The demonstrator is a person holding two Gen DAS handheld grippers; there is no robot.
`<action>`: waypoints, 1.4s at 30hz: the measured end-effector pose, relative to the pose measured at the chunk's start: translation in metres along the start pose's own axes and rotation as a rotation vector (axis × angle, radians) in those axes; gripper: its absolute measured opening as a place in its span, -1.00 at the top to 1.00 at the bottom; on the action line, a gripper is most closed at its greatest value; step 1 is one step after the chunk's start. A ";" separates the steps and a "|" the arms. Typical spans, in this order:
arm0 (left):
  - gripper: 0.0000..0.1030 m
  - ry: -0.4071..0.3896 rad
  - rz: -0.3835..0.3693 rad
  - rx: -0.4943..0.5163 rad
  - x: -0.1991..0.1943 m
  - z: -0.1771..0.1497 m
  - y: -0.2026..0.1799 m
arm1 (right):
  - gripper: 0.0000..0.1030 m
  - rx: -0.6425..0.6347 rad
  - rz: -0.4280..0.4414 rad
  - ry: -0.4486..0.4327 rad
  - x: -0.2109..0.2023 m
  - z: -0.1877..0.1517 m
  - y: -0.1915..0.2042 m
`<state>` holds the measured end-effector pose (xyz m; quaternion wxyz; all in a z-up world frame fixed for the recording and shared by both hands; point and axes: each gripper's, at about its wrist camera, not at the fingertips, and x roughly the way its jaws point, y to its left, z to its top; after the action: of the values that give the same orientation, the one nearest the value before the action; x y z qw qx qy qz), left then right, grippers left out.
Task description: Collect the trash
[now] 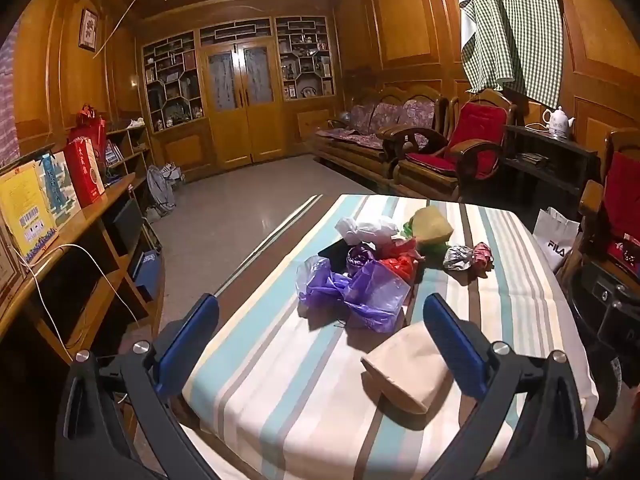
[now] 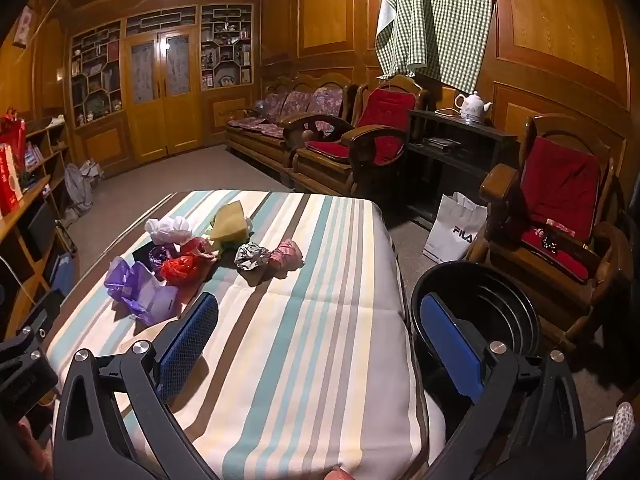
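A pile of trash lies on the striped tablecloth: a purple plastic bag, a red bag, a white bag, a yellow-green piece, a silver foil ball and a pink ball. A beige paper piece lies nearest. My left gripper is open and empty, just short of the beige piece. My right gripper is open and empty over the table's near right part. A black bin stands on the floor right of the table.
A white FILA bag stands on the floor beyond the bin. Wooden armchairs with red cushions line the right wall. A wooden shelf with boxes runs along the left. The table edge drops beside the bin.
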<state>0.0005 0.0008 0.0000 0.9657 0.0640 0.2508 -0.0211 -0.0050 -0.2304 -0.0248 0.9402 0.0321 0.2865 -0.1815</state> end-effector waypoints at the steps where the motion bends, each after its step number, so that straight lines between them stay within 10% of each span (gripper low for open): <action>1: 1.00 0.005 -0.003 -0.007 0.000 0.000 0.001 | 1.00 -0.003 -0.002 0.001 0.000 0.000 0.001; 42: 1.00 0.042 -0.012 -0.026 0.008 -0.003 0.005 | 1.00 -0.003 0.003 0.024 0.007 -0.003 0.003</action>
<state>0.0062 0.0058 -0.0061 0.9608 0.0502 0.2718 -0.0224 -0.0002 -0.2298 -0.0312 0.9370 0.0333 0.2980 -0.1792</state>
